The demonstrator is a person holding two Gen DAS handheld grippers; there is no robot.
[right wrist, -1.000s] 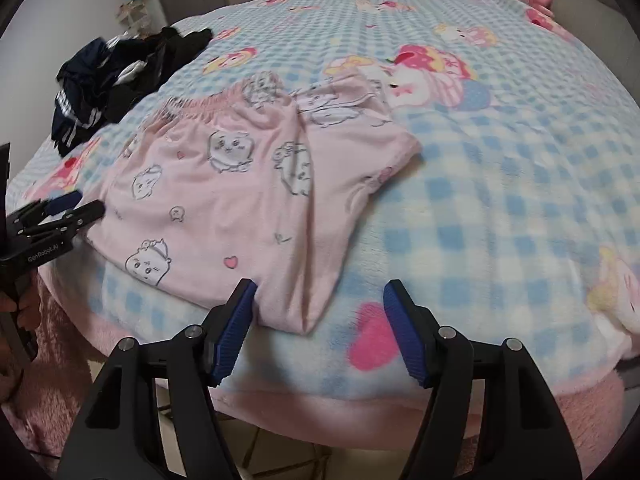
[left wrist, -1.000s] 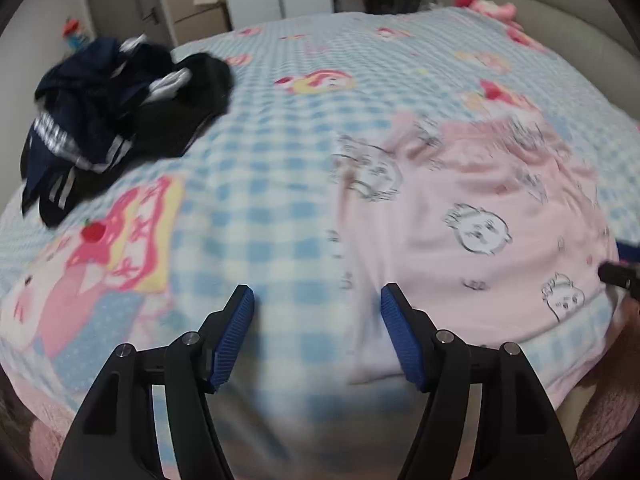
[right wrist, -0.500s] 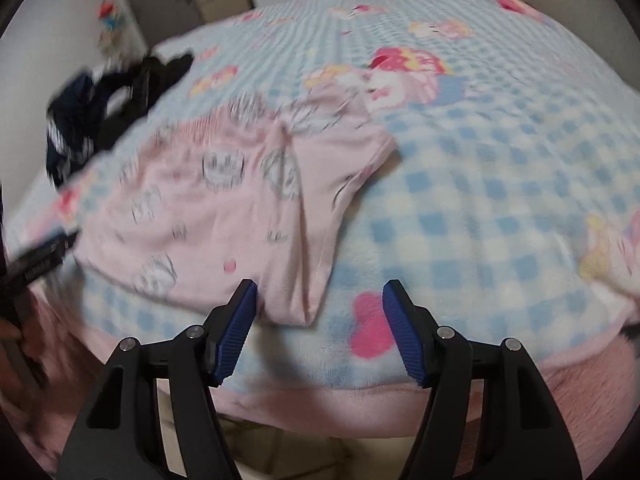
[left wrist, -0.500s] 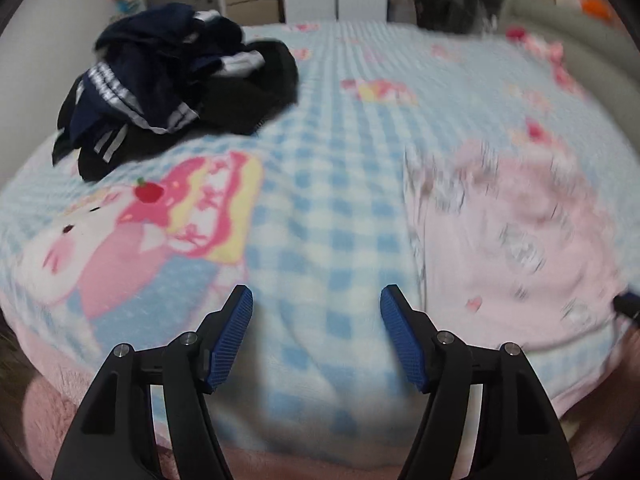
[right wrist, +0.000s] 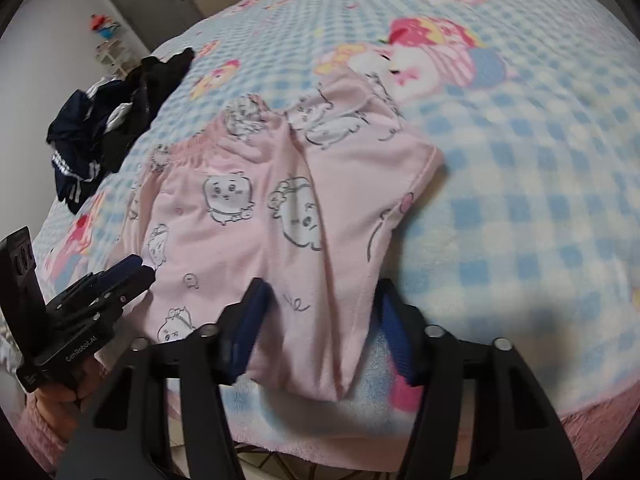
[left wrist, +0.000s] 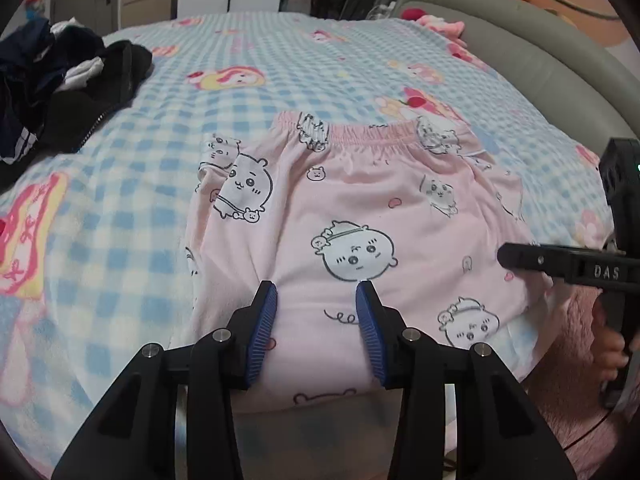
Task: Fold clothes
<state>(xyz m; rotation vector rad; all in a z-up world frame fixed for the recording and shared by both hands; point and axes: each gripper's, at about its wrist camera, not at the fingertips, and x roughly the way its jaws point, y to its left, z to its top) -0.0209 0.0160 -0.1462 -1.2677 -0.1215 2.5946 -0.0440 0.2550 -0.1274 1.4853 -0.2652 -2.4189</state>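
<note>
On the checked bed [left wrist: 280, 60], we see pink pyjama trousers [left wrist: 360, 216] partly folded, near edge unlifted. Our left gripper [left wrist: 316, 312] and right gripper [right wrist: 320, 320] are closing astride it, not yet pinching. Dark clothes [left wrist: 60, 92] wait.

Both wrist views look steeply down, close over the bed's [left wrist: 120, 208] near edge, sharing the pink pants [left wrist: 360, 216] mid-frame and dark clothes [right wrist: 104, 132] upper left.

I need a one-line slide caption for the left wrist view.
Left gripper closing over the near hem of pink pajama pants on a checked blanket.
</note>
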